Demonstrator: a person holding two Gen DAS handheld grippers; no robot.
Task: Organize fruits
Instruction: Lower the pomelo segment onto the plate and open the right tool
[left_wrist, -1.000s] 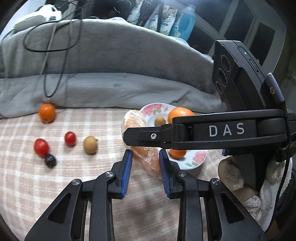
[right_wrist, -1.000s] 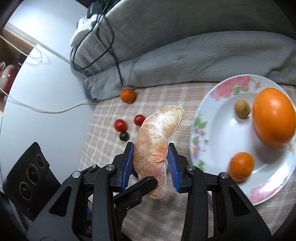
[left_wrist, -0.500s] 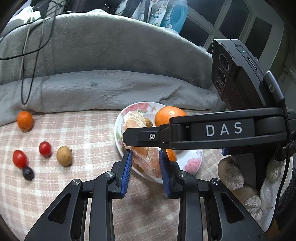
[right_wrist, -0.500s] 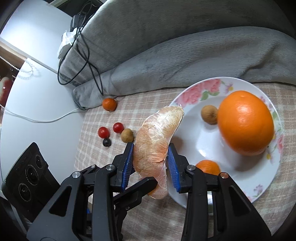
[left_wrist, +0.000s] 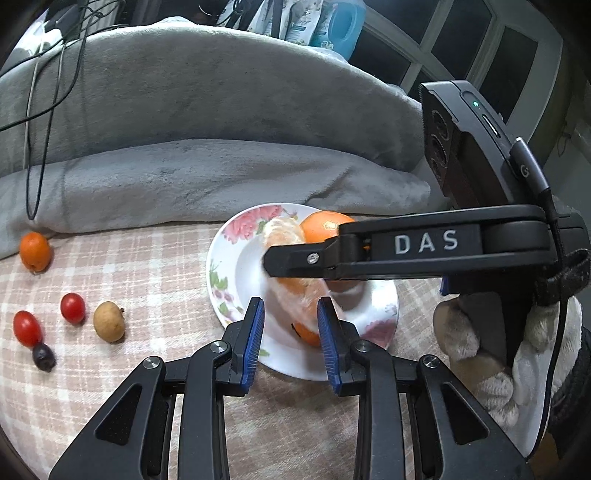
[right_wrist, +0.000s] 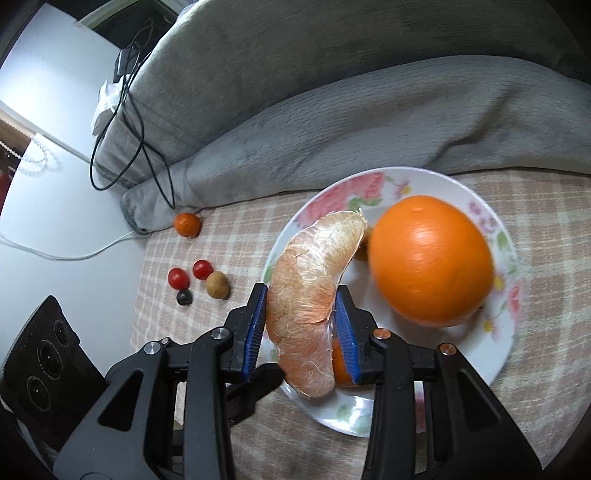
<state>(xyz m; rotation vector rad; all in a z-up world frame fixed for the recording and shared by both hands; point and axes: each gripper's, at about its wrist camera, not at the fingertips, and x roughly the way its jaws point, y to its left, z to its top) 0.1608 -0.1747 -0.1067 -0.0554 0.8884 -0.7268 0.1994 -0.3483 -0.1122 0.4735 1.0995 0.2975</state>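
Note:
A peeled citrus segment (right_wrist: 310, 295) is upright between the blue pads of my right gripper (right_wrist: 301, 295), which is shut on it. It hangs over the left part of the flowered plate (right_wrist: 498, 354). On the plate lie a large orange (right_wrist: 430, 262), a small mandarin (right_wrist: 341, 365) and a longan (right_wrist: 364, 247), both mostly hidden by the segment. My left gripper (left_wrist: 290, 314) is at the plate's near rim (left_wrist: 221, 254), its pads a narrow gap apart and holding nothing. The right gripper's finger (left_wrist: 406, 254) crosses in front of it.
Loose on the checked cloth to the left lie a mandarin (left_wrist: 35, 251), two cherry tomatoes (left_wrist: 73, 307), a longan (left_wrist: 109, 321) and a dark berry (left_wrist: 43, 356). A grey blanket (left_wrist: 203, 147) with cables runs along the back. A gloved hand (left_wrist: 480, 354) is at right.
Both grippers have moved right across the cloth to the plate. The segment, beside the plate a second ago, now hangs over its left part. The loose fruit has slid left in both views.

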